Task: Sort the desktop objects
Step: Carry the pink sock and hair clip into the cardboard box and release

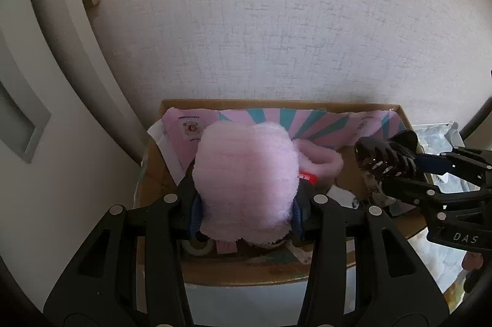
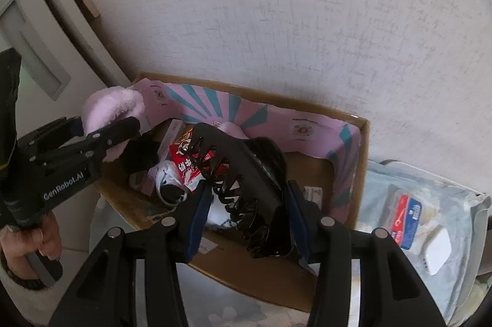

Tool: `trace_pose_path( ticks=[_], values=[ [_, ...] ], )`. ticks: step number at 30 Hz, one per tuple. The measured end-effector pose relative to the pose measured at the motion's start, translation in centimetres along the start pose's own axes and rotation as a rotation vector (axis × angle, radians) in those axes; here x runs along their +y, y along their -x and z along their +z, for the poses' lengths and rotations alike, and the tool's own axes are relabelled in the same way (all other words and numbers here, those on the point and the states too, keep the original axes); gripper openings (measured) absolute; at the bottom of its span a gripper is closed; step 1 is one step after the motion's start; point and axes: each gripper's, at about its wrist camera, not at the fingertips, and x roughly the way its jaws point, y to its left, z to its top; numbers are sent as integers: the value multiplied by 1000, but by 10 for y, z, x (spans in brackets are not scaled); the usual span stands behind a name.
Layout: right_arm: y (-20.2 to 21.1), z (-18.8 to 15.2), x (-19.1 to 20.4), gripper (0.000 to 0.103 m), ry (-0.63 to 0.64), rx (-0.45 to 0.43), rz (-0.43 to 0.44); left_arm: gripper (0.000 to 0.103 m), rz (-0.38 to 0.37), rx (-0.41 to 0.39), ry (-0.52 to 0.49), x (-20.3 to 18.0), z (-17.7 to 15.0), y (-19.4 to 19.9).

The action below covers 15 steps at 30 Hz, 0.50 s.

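My left fingers (image 1: 246, 210) grip a fluffy pink plush piece (image 1: 246, 173), mid-frame over the open cardboard box (image 1: 246, 274). My right fingers (image 2: 246, 204) clamp a black plastic claw hair clip (image 2: 243, 179), its long axis running lower right, probably directly above the box's bare centre.

A cardboard box (image 2: 344, 237) and plastic packet (image 2: 430, 222) sit on the tabletop (image 2: 233, 308).
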Motion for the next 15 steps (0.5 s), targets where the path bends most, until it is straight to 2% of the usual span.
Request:
trace_pose_path(
  ticks=[4,5,7,8,9,12,15],
  values=[
    [-17,2,10,46,3,9,25,41,-2,-7,-3,2,-5,3],
    [-19,2,13,46,15,4,25,46,-7,-9,0,4,-7,3],
    [-19,0,19,56,41,-9,24,78,-34,-12,25,9,-6,8],
    [-17,-1,22,73,53,-20,11,103,-31,-19,41,11,-6,11],
    [-15,-3,23,85,59,-31,-7,103,-21,-47,56,10,-5,14],
    [-3,-10,20,86,46,-95,-12,103,-7,-68,63,13,-5,23],
    [3,-15,17,86,28,-96,-13,103,37,-69,53,10,-7,27]
  ],
)
